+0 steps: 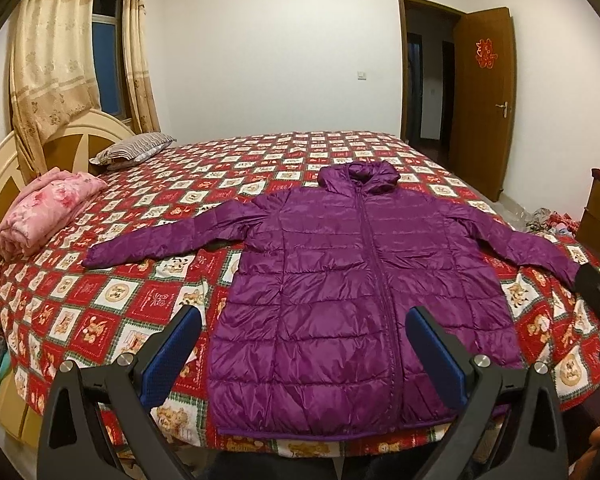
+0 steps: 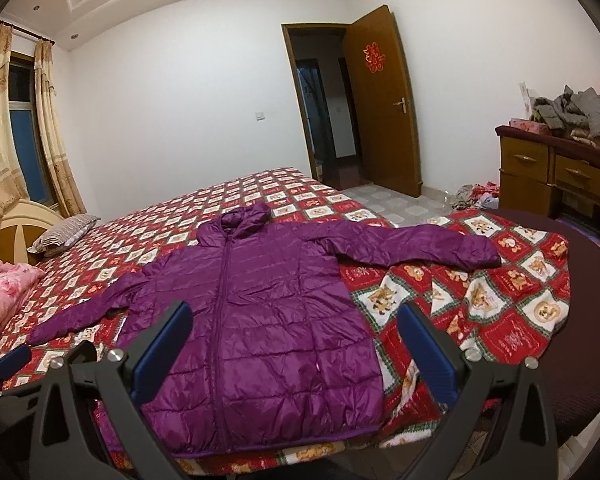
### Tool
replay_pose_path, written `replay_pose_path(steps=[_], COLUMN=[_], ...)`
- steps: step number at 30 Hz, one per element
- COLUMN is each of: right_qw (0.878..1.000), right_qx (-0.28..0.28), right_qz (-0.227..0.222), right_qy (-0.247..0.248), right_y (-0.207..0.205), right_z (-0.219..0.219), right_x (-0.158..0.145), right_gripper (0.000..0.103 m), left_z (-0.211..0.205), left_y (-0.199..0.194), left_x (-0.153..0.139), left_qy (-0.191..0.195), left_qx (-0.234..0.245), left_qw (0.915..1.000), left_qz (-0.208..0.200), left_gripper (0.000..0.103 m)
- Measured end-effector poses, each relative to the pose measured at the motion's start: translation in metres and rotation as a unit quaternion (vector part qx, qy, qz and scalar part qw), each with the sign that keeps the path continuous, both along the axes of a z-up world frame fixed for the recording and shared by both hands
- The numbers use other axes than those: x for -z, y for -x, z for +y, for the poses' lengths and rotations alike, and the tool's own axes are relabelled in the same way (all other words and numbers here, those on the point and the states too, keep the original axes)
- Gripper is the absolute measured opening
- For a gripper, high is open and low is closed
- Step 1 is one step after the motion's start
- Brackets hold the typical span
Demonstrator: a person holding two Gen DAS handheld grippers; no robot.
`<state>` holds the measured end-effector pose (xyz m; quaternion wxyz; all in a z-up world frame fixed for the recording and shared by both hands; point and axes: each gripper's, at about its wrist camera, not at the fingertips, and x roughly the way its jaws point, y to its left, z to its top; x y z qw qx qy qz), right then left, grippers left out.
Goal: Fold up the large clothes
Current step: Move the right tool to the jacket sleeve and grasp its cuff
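A purple quilted hooded jacket [image 1: 340, 280] lies flat and zipped on the bed [image 1: 148, 300], hood away from me, hem at the near edge, both sleeves spread out. It also shows in the right wrist view [image 2: 260, 312]. My left gripper [image 1: 304, 320] is open and empty, held above the jacket's lower half. My right gripper [image 2: 296, 316] is open and empty above the hem's right part. The left gripper's finger [image 2: 14, 360] shows at the left edge of the right wrist view. The right gripper's finger [image 1: 596, 300] shows at the right edge of the left wrist view.
The bed has a red patchwork cover [image 2: 480, 304]. A folded pink blanket [image 1: 44, 212] and a striped pillow [image 1: 136, 150] lie by the headboard at left. A wooden dresser [image 2: 560, 172] piled with clothes stands at right. An open door [image 2: 380, 104] is beyond.
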<state>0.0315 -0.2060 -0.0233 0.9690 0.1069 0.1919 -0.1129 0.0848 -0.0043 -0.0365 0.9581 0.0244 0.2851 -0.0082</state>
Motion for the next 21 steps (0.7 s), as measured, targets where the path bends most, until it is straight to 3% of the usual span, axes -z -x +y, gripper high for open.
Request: replay_pose_path(steps=[5, 10, 16, 21], right_qw=[1.000, 0.998, 0.991, 0.966], right_qx=[-0.014, 0.016, 0.106, 0.218], right_qz=[0.021, 0.051, 0.063, 0.080], right_qy=[-0.007, -0.021, -0.057, -0.113], right_y=[-0.031, -0.054, -0.062, -0.064], right_z=[-0.014, -0.050, -0.144, -0.250], right_x=[0.008, 0.026, 0.028, 0.033], right_gripper=[0.103, 0.103, 0.103, 0.092], left_z=[0.003, 0.017, 0.030, 0.046], left_y=[-0.029, -0.074, -0.145, -0.203], left_x=[0.012, 0.035, 0.048, 0.058], left_qy=[0.022, 0.041, 0.010, 0.025], left_qx=[0.031, 0.041, 0.017, 0.003], left_qw=[0.9990, 0.9970, 0.9973, 0.9973], left_qz=[0.022, 0.051, 0.071, 0.069], left_gripper=[0.102, 0.102, 0.102, 0.102])
